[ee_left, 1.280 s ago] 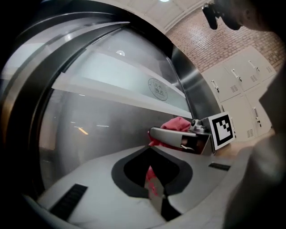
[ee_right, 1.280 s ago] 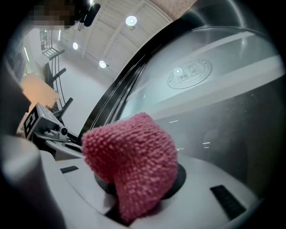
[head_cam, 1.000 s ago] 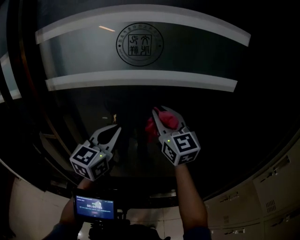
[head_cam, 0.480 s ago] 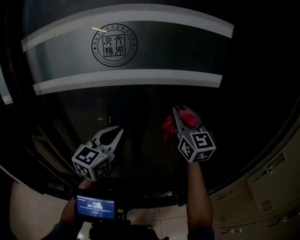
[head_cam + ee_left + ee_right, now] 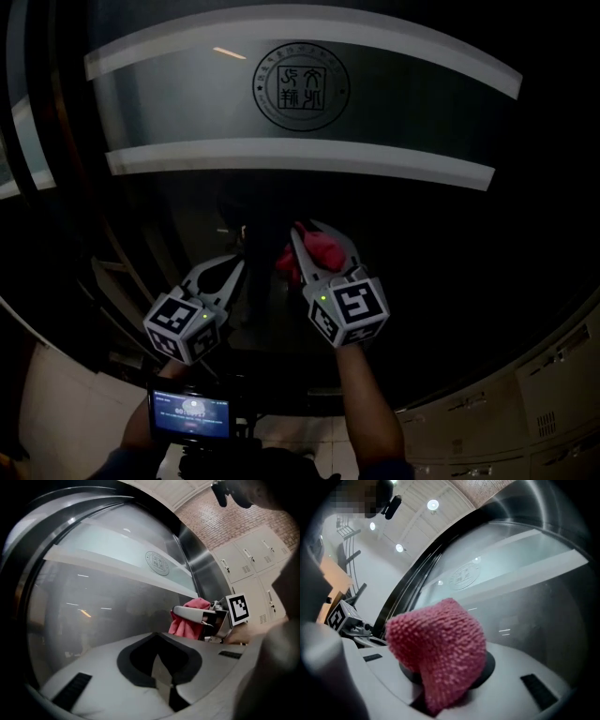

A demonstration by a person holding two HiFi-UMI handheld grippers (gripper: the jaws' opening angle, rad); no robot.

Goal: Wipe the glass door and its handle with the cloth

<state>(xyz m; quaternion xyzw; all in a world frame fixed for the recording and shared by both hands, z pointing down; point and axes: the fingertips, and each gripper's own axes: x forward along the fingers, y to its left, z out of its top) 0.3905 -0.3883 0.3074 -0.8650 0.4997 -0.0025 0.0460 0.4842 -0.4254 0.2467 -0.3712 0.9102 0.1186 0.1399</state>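
head view: behind, facing glass door (image 5: 394,225) | gripper views: close, along the glass | shared: round seal (image 5: 301,87)

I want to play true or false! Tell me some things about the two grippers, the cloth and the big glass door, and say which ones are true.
1. The right gripper is holding the pink cloth. True.
2. The left gripper is holding a cloth too. False: its jaws are together with nothing between them.
3. The glass door has a round seal on a frosted band. True.
4. The cloth is blue. False: it is pink.
5. In the head view, the round seal sits below both grippers. False: it is above them, higher on the door.
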